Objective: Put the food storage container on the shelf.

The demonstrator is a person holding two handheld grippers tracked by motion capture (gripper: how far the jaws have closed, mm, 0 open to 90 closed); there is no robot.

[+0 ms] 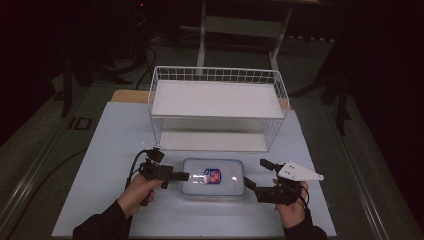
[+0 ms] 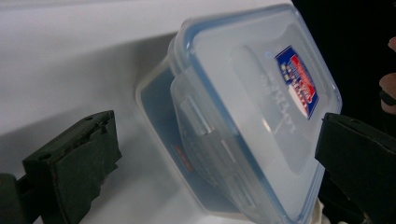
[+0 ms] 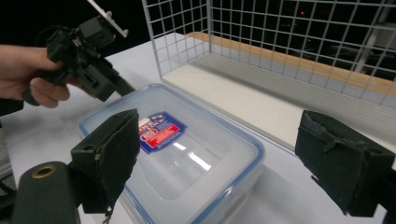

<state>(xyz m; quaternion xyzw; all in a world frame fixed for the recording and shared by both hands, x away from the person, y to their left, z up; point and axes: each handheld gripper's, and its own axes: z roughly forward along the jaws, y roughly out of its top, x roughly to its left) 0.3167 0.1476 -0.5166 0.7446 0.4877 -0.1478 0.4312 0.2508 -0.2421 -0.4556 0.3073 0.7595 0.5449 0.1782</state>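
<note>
A clear plastic box (image 1: 220, 189) with a blue-rimmed snap lid and a red and blue label lies on the white table (image 1: 115, 140), front centre. My left gripper (image 1: 184, 176) is at the box's left end, turned on its side. In the left gripper view the box (image 2: 252, 107) sits between the wide-apart jaws of the left gripper (image 2: 217, 130), untouched. My right gripper (image 1: 255, 173) stands open at the right end. In the right gripper view the box (image 3: 187, 154) lies between and beyond the right gripper's (image 3: 219, 128) jaws, with the left gripper (image 3: 122, 87) across it.
A white wire basket (image 1: 215, 74) stands just behind the box, open toward me, with a white board on top and another on its floor. Its mesh wall (image 3: 280, 37) is close to my right gripper. Bare table stretches to the left and right.
</note>
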